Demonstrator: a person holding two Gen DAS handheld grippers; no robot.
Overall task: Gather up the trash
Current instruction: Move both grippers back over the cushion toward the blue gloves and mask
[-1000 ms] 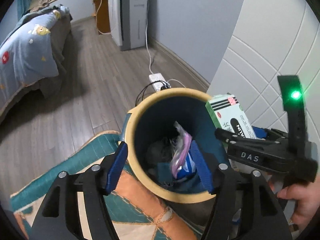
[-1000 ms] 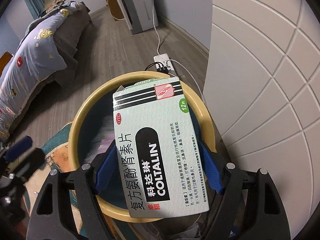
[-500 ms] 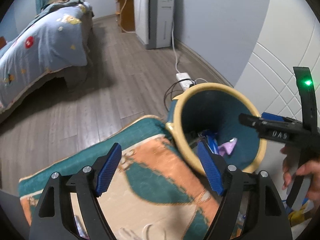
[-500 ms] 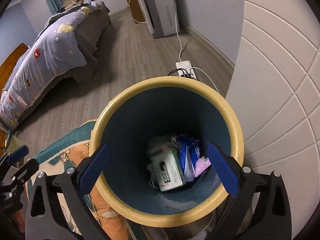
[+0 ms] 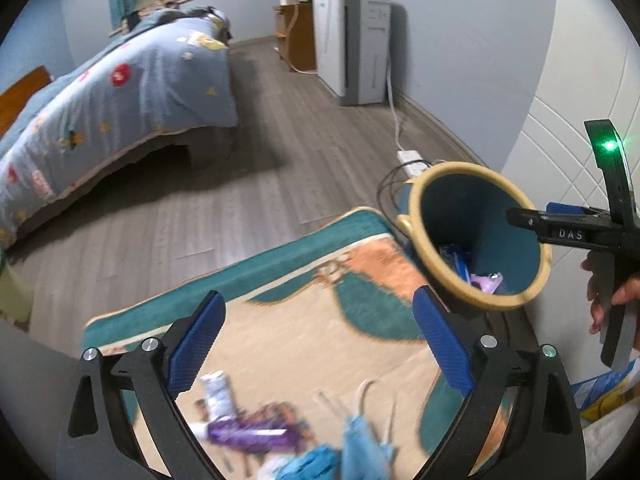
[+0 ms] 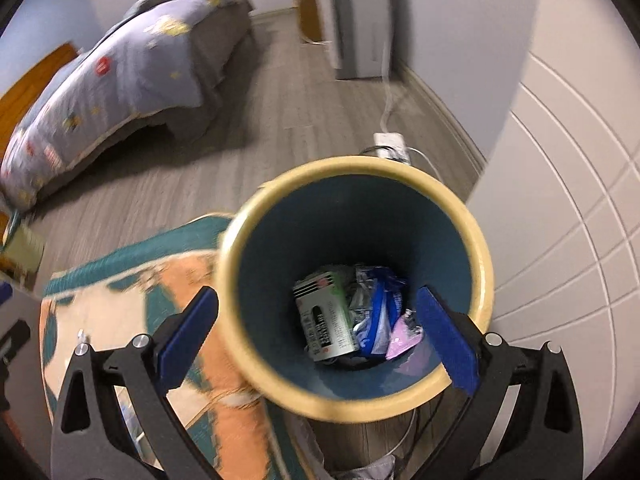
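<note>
Both grippers empty, jaws wide: one over the trash bin, one over litter on the rug.

The right gripper point(image 6: 316, 336) hangs above the yellow-rimmed, teal-lined trash bin point(image 6: 476, 240) with its jaws spread wide and empty; at the bin's bottom lie a green-and-white medicine box point(image 6: 326, 320) whose print is too blurred to read, a blue-and-white wrapper point(image 6: 380, 316) and a pink wrapper point(image 6: 402, 338). The left gripper point(image 5: 316, 344), jaws also wide and empty, points down at the teal-and-orange rug point(image 5: 320, 320), where a purple wrapper point(image 5: 248, 434), a small white tube point(image 5: 216, 394) and blue crumpled trash point(image 5: 352, 456), cut off by the frame, lie smeared by motion. In the left view the right gripper's body reads "DAS", with a green light above it. A bed point(image 5: 100, 100) and a white power strip point(image 5: 410, 159) lie beyond.
</note>
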